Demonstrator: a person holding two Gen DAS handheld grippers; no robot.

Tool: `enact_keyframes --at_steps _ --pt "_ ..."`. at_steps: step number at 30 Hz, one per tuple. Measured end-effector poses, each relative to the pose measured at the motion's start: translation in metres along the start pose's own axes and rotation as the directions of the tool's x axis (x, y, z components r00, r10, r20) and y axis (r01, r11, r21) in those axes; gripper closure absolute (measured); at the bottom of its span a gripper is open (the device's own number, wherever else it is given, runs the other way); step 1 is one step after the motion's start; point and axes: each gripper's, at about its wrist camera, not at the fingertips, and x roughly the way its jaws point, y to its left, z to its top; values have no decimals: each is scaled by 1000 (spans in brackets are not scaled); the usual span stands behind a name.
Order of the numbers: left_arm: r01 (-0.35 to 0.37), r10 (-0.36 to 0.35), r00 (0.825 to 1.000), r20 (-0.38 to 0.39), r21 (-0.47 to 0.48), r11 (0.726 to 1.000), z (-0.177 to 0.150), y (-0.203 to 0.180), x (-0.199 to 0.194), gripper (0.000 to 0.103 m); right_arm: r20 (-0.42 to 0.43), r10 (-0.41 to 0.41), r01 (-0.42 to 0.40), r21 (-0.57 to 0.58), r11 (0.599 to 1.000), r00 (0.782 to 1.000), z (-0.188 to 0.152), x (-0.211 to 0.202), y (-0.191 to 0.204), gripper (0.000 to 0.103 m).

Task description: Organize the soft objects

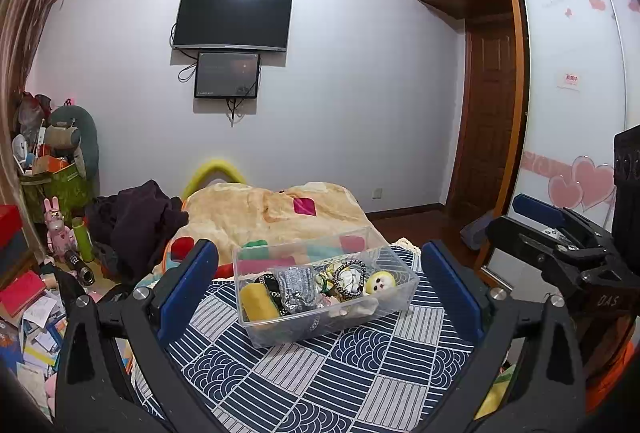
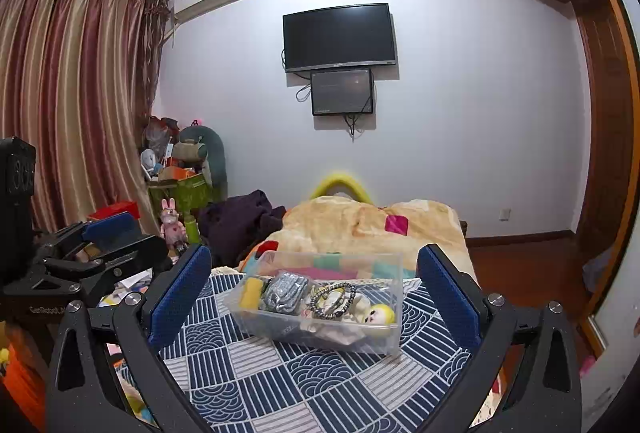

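A clear plastic box (image 1: pixel 256 329) (image 2: pixel 394 343) sits on a blue-and-white patterned cloth (image 1: pixel 328 377) (image 2: pixel 280 381) on the bed. It holds a yellow roll (image 1: pixel 258 301) (image 2: pixel 252 292), a grey sparkly pouch (image 1: pixel 296 285) (image 2: pixel 286 291), a braided ring (image 1: pixel 350 273) (image 2: pixel 332 299), a small yellow-haired doll head (image 1: pixel 380 283) (image 2: pixel 380 315) and other soft bits. My left gripper (image 1: pixel 320 285) is open and empty, held back from the box. My right gripper (image 2: pixel 316 297) is open and empty, also short of the box.
A beige blanket (image 1: pixel 264 213) (image 2: pixel 360 225) and dark clothes (image 1: pixel 136 221) (image 2: pixel 240 221) lie beyond the box. Clutter, books and a pink rabbit (image 1: pixel 58 229) fill the floor at left. A wardrobe (image 1: pixel 576 73) stands at right.
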Motion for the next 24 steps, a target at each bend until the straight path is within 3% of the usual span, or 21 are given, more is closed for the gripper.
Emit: enact_keyframes --at_steps 24 --pt "8 -8 1000 -12 4 1000 -2 2 1 0 13 -3 3 5 1000 1000 3 -6 2 0"
